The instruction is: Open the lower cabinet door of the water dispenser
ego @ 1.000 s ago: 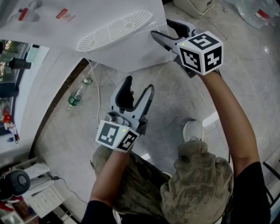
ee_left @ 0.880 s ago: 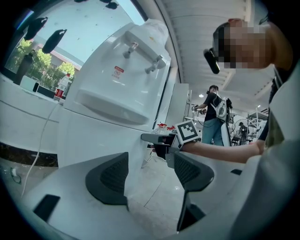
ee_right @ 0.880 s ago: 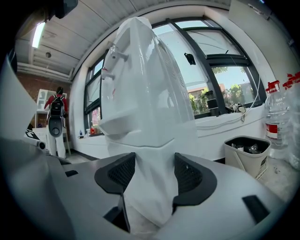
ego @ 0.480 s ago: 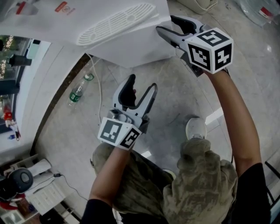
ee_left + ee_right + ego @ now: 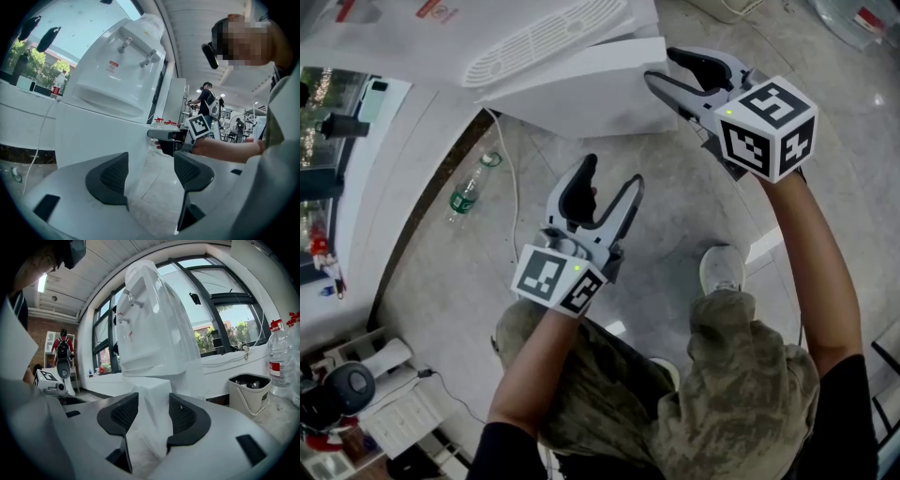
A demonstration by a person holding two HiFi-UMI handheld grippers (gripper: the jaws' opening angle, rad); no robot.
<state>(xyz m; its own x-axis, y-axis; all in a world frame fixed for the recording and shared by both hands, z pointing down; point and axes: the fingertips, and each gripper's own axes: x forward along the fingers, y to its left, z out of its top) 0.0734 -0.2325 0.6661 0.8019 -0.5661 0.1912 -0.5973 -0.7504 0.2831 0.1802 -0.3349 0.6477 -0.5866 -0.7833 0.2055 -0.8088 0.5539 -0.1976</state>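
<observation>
A plastic bottle (image 5: 469, 192) lies on the floor (image 5: 675, 216) near the window wall, with a white cable (image 5: 514, 216) trailing past it; beside these the left gripper (image 5: 611, 173) hovers low above the floor, its fingers (image 5: 110, 178) spread apart with nothing between them, pointing at the side of the white water dispenser (image 5: 534, 47); the dispenser stands on the floor ahead of the person, and its lower cabinet door (image 5: 591, 94) is the flat white panel under the drip grille; whether the door has left its frame cannot be told; at the door's right edge sits the right gripper (image 5: 661, 66), whose fingers (image 5: 124, 413) have just been closing and stand astride that white edge, one on each side, still apart rather than pinching it; farther right, a small bucket (image 5: 248, 390) and a water bottle (image 5: 280, 364) stand by the wall.
</observation>
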